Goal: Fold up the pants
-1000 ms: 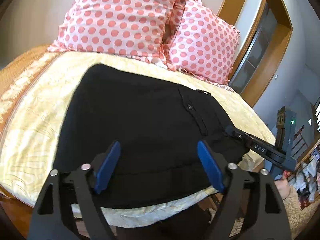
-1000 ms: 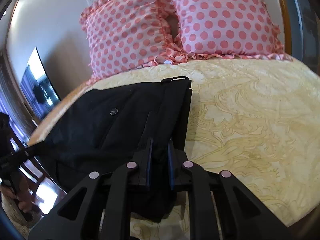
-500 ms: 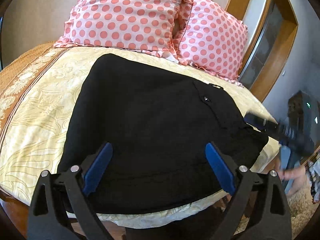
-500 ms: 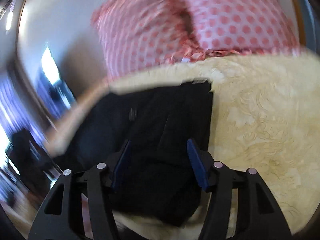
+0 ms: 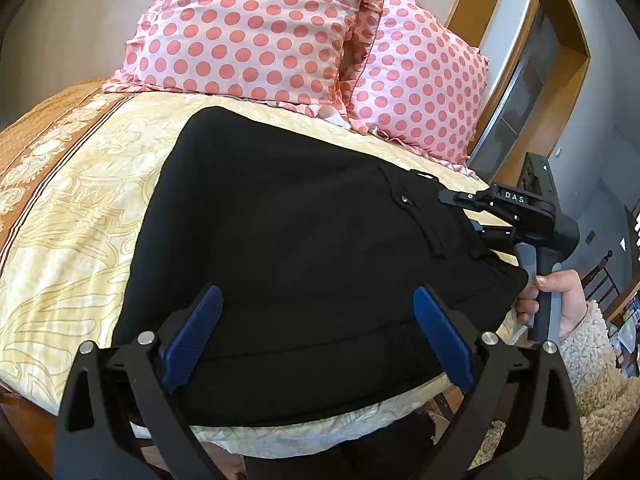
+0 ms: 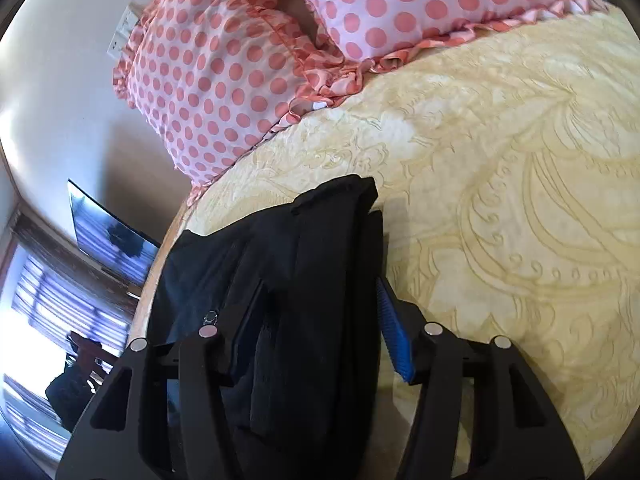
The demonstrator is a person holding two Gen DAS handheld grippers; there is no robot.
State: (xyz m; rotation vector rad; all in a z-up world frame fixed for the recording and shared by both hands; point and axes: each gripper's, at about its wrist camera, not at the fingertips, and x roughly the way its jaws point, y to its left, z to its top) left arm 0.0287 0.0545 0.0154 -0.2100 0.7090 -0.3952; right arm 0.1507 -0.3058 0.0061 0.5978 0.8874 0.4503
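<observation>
Black pants (image 5: 304,248) lie folded on a yellow patterned bedspread (image 5: 80,248), with a small button on the top layer. My left gripper (image 5: 316,336) is open and empty, its blue pads held over the near hem. My right gripper (image 6: 316,320) is open, its jaws astride the pants' waistband edge (image 6: 336,240); the left pad is partly hidden by cloth. The right gripper also shows in the left wrist view (image 5: 480,200) at the pants' right edge, held by a hand.
Two pink polka-dot pillows (image 5: 256,28) lean at the head of the bed. A wooden bed edge (image 5: 24,416) runs below the pants. A wooden-framed cabinet (image 5: 532,80) stands on the right. A window and a dark screen (image 6: 108,236) are on the left.
My right gripper let go of the pants' edge, opened, and moved forward along the waistband. My left gripper stayed open and drifted slightly over the hem.
</observation>
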